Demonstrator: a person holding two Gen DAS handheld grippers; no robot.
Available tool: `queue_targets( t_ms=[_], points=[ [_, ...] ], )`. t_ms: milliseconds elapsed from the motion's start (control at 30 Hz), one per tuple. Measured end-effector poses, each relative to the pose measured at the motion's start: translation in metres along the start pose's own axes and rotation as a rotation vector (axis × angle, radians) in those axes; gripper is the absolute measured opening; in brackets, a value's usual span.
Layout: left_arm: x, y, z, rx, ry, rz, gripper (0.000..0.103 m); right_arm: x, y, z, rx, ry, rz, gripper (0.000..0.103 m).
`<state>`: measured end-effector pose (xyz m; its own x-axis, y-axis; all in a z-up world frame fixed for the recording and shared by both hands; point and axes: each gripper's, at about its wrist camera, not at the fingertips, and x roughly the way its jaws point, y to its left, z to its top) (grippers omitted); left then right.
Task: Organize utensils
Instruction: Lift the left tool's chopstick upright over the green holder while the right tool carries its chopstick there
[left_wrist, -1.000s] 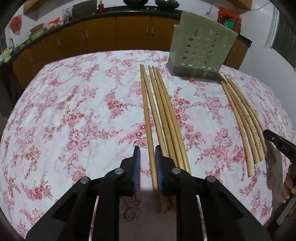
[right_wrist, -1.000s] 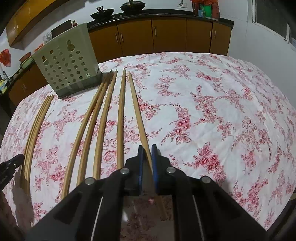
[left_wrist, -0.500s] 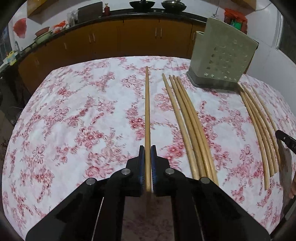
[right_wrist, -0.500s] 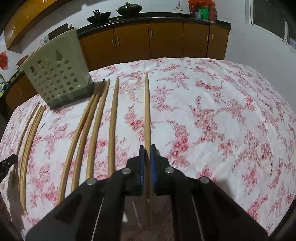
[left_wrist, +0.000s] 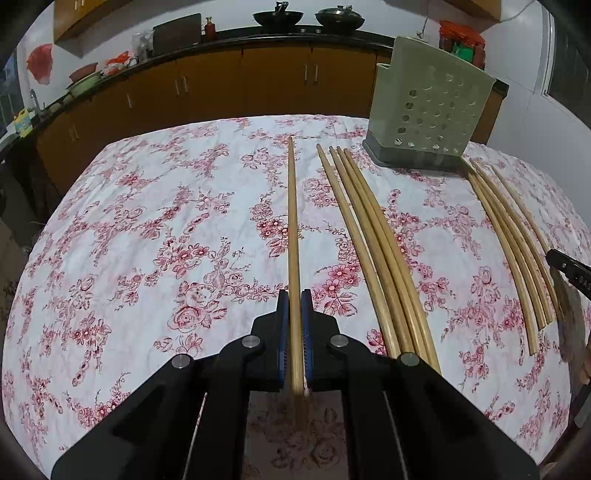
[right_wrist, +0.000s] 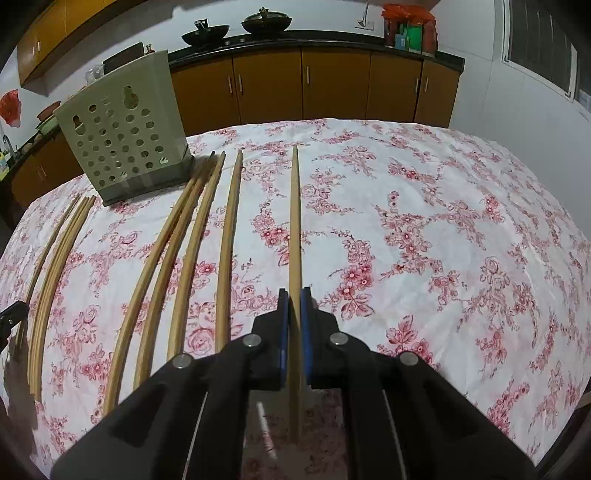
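Observation:
In the left wrist view my left gripper (left_wrist: 294, 306) is shut on the near end of a long wooden chopstick (left_wrist: 292, 221) that points straight away over the floral tablecloth. Several loose chopsticks (left_wrist: 373, 240) lie just right of it. My right gripper (right_wrist: 294, 306) is likewise shut on a chopstick (right_wrist: 295, 221), with several loose ones (right_wrist: 227, 240) lying to its left. The pale green perforated utensil holder (left_wrist: 428, 110) (right_wrist: 125, 136) stands upright at the table's far side, between the two bundles.
Further chopsticks (left_wrist: 513, 240) lie near the right gripper's black tip (left_wrist: 569, 267). Another bundle (right_wrist: 55, 251) lies by the left gripper's tip (right_wrist: 11, 317). Brown kitchen cabinets (right_wrist: 332, 88) run behind the table.
The left jaws closed on one chopstick and drew it leftwards out of its bundle. The right gripper tightened on its chopstick, which now stands apart to the right of the others.

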<state>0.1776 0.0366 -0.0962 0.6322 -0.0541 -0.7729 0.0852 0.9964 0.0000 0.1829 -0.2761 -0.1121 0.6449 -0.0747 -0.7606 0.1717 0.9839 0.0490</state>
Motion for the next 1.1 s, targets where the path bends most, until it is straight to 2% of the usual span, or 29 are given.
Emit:
queue_targets(
  t_ms=[167,233,400,633,933,1100],
  points=[
    [0.0,-0.001,0.0,0.009,0.004,0.011,0.007,-0.004,-0.003,0.0,0.013,-0.012,0.018,0.008],
    [-0.006,0.002,0.004,-0.009,-0.003,0.003,0.007,-0.017,-0.004,0.004,0.017,-0.055,0.036,0.008],
    [-0.043,0.012,0.029,-0.04,-0.122,-0.004,0.007,-0.064,-0.011,0.029,0.025,-0.21,0.059,0.008],
    [-0.094,0.026,0.073,-0.114,-0.301,-0.016,0.007,-0.114,-0.019,0.063,0.053,-0.38,0.087,0.008],
    [-0.112,0.038,0.1,-0.146,-0.368,-0.02,0.007,-0.131,-0.018,0.088,0.062,-0.446,0.101,0.008],
    [-0.141,0.032,0.126,-0.138,-0.457,-0.043,0.007,-0.171,-0.011,0.123,0.087,-0.582,0.165,0.008]
  ],
)
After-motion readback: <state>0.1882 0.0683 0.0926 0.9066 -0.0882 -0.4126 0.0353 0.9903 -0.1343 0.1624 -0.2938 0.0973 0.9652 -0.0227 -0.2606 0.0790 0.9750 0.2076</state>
